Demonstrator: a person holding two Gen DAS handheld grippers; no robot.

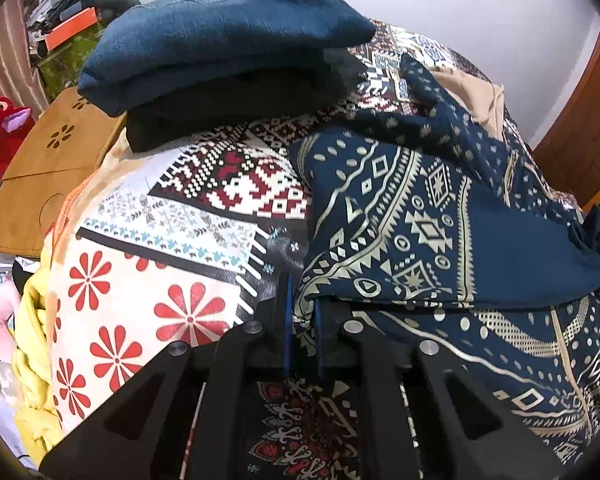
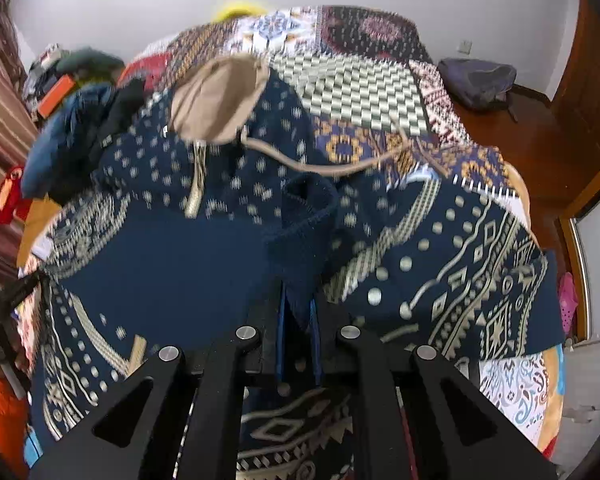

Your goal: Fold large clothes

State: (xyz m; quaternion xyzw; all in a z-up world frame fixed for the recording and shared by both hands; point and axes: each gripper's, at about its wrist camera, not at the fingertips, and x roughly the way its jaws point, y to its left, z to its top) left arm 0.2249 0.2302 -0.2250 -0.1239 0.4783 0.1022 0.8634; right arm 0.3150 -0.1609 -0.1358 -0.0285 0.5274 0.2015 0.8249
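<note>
While both grippers pinch cloth of the navy patterned hoodie [image 2: 204, 248], the step in hand looks to be a fold in mid-course: a side of the garment is being carried over its own body. The hoodie lies spread on the bed [image 1: 148, 264], across the patchwork cover, with its beige-lined hood [image 2: 216, 100] toward the far end of the bed and a stack of folded clothes [image 1: 220, 52] beyond it, nearer the wall. The left gripper [image 1: 302, 334] has its fingers nearly together, clamped on a patterned edge of the hoodie that sits right between them at the garment's near side. The right gripper [image 2: 298, 328] has its fingers pressed shut on a plain navy ribbed piece, probably a cuff or hem, which rises just ahead of them above the hoodie's body. The next move, I judge, calls for laying the held cloth flat on the hoodie, edges matched, before letting go; the drawstring [image 2: 332, 164] trailing off the hood could get trapped under the fold.
</note>
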